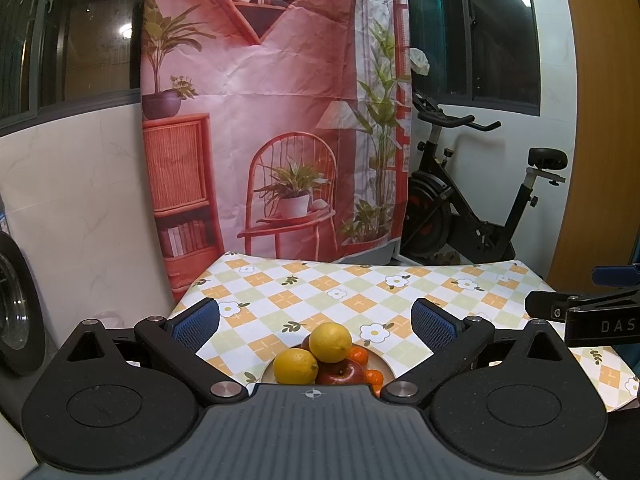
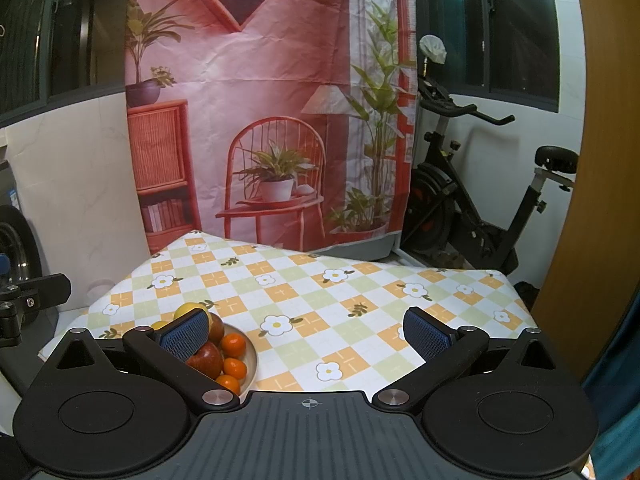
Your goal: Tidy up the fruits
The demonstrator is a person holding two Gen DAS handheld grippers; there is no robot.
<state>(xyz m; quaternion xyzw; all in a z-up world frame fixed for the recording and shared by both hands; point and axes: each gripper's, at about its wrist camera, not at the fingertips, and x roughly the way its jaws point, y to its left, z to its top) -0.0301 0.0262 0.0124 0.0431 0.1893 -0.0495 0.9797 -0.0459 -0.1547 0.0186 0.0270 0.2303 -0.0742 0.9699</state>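
Holding both tools spread wide and empty, you have them raised above the near edge of the table.

- Left gripper point(image 1: 316, 320): jaws far apart, nothing between the blue pads. It looks straight down its fingers at the bowl point(image 1: 382, 362), which sits centred between them, probably because this tool is the one lined up with the fruit.
- Right gripper point(image 2: 306, 330): jaws equally far apart, nothing held. It sits to the right of the bowl, over bare tablecloth point(image 2: 320, 280); its left finger overlaps the bowl's fruit in view, though whether it touches anything cannot be told.
- Bowl: pale, shallow, at the near edge of the table. All visible fruit lies in it.
- Lemons point(image 1: 330, 342): two, piled on top of the heap, one higher and farther, one nearer and to the bowl's left side.
- Apples point(image 1: 342, 372): red, under the lemons, near the bowl's middle.
- Mandarins point(image 2: 233, 345): several small orange ones along the bowl's right side.
- Tablecloth beyond the bowl: checked, with flowers, no fruit on it.

Judgement: with every fruit gathered in the bowl, this fits either a finished gathering or a mixed pile awaiting sorting; the pictures do not settle which.

- Behind the table, well away from the bowl: printed backdrop point(image 1: 276, 100) and exercise bike point(image 1: 472, 208).
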